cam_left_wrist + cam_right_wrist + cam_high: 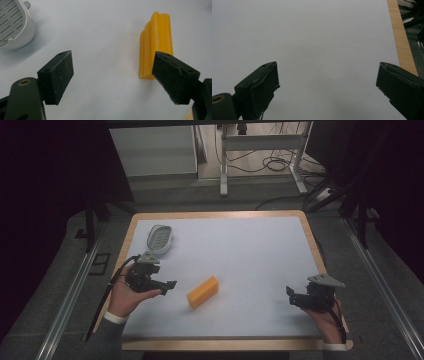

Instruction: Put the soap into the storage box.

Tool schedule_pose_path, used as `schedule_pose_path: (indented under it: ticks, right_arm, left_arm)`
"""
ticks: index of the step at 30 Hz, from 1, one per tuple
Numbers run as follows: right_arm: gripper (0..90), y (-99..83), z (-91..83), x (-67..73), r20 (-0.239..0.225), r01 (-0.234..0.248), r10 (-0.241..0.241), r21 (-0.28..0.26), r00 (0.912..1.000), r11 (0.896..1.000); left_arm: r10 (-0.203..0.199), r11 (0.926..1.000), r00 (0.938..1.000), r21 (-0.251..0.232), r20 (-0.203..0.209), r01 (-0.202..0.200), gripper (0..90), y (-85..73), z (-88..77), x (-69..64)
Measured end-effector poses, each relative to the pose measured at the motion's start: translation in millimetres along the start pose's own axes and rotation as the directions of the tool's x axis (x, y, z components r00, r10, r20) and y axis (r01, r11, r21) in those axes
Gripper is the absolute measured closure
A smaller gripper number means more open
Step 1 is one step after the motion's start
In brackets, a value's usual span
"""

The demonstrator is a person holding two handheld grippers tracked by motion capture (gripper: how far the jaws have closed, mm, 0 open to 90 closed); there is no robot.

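You are working in what is looking like a lab or test room set up for recording, not a home. You are sitting at a table (305, 227) with a pale sheet covering its top and a light wood rim showing around it, and metal rails (385, 290) are running along the floor on both sides of it. Dark curtains (45, 180) are hanging to your left and right, closing the station off. Beyond the table, loose cables (272, 165) are lying across grey carpet under the white metal legs of a desk frame (225, 165), and a white cabinet (155, 150) is standing beside it.
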State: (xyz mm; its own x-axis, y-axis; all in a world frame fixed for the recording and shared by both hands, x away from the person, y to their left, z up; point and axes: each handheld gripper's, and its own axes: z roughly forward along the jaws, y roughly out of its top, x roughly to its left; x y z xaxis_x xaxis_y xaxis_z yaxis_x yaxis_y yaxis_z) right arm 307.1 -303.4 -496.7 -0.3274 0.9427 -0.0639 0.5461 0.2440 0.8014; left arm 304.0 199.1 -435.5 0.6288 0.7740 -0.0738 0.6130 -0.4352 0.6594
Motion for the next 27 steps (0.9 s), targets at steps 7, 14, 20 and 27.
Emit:
schedule_pose_path:
  ticks: [7,14,20,27]
  right_arm:
    - [4.4,-0.3,0.3,-0.1,0.002,0.000,0.000,0.008,1.0000,1.000]
    - [4.5,-0.4,0.0,-0.5,0.005,0.000,0.000,0.007,1.0000,1.000]
    - [4.4,-0.9,0.0,-1.8,0.007,-0.003,0.003,0.009,1.0000,1.000]
    - [4.5,-1.3,0.8,-1.8,0.009,-0.001,0.001,0.015,1.0000,1.000]
  left_arm:
    - [0.013,0.9999,0.9999,0.006,0.003,-0.013,18.0,2.8,2.7,-3.7]
    - [0.031,0.9994,0.9995,0.014,0.009,-0.031,17.9,8.3,6.6,-8.7]
    - [0.042,0.9988,0.9990,0.023,0.017,-0.043,17.9,11.9,12.3,-13.1]
    - [0.066,0.9971,0.9973,0.036,0.031,-0.067,17.9,19.8,19.8,-21.7]
